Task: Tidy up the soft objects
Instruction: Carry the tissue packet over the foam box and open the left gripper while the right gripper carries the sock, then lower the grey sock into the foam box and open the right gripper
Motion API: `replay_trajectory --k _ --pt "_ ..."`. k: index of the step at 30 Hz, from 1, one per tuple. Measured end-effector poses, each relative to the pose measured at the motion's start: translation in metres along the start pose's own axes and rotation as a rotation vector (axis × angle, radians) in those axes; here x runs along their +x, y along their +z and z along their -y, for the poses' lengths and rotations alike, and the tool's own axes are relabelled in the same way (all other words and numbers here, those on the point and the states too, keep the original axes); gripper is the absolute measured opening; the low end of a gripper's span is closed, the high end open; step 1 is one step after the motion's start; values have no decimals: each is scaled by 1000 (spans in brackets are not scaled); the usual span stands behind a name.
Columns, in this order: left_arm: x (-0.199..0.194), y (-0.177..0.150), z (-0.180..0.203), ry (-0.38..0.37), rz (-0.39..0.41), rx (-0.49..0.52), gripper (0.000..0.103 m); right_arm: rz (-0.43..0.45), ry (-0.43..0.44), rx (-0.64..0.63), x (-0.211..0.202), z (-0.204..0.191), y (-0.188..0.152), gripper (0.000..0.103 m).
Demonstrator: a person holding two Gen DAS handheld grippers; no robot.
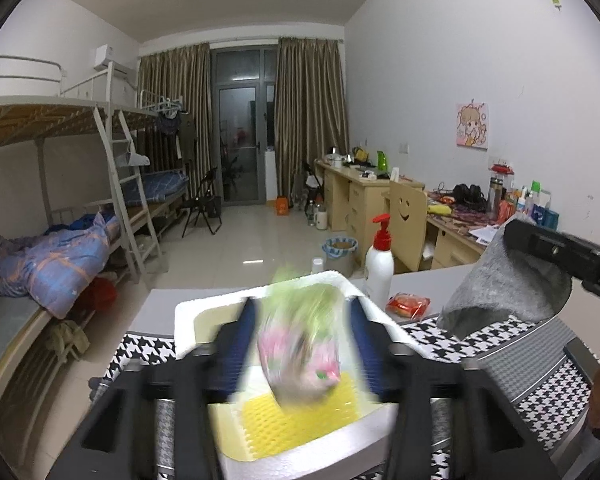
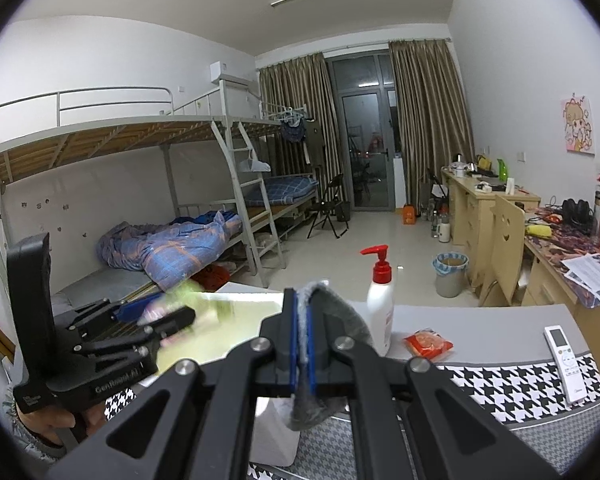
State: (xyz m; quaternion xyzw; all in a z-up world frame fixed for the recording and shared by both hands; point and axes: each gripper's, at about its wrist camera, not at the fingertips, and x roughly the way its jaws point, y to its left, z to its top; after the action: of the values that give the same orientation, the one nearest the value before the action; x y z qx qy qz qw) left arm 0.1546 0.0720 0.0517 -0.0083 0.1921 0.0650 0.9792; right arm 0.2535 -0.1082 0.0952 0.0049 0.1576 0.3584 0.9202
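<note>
My left gripper (image 1: 302,338) is open above a white foam box (image 1: 204,308). A pink and green soft object (image 1: 300,344), blurred by motion, is between the blue fingers (image 1: 240,344) without being clamped, over a yellow textured pad (image 1: 300,420) inside the box. My right gripper (image 2: 302,340) is shut on a grey sock (image 2: 332,320), held to the right of the box. The sock also shows in the left wrist view (image 1: 504,284). The left gripper shows in the right wrist view (image 2: 156,320) with the blurred object (image 2: 188,292).
A white pump bottle with a red top (image 1: 380,264) and a red snack packet (image 1: 408,304) stand behind the box on the grey table (image 2: 480,328). A white remote (image 2: 566,364) lies at the right on a houndstooth cloth (image 2: 500,388). Bunk beds are at left, desks at right.
</note>
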Motion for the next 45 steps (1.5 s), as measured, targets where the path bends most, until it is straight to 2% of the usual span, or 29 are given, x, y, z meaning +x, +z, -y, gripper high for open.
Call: replay_trajectory --k 2,6,13,17,30,45 --pt "-3 -1 -3 4 23 -6 86 -1 -1 0 1 0 0 6" --pt "-7 -2 -8 23 34 -6 98 -8 -8 -4 4 -2 2 6" --pt "-8 -3 -15 43 35 -6 99 8 -4 -28 8 -8 8 6" --pt "-9 -4 -28 68 33 -41 99 21 9 -45 10 -15 15 6" --pt "-21 -8 -51 103 43 -71 101 62 78 -100 8 -45 29 6" --pt "-30 -18 -77 155 44 -105 102 -19 142 -133 32 -69 18 6"
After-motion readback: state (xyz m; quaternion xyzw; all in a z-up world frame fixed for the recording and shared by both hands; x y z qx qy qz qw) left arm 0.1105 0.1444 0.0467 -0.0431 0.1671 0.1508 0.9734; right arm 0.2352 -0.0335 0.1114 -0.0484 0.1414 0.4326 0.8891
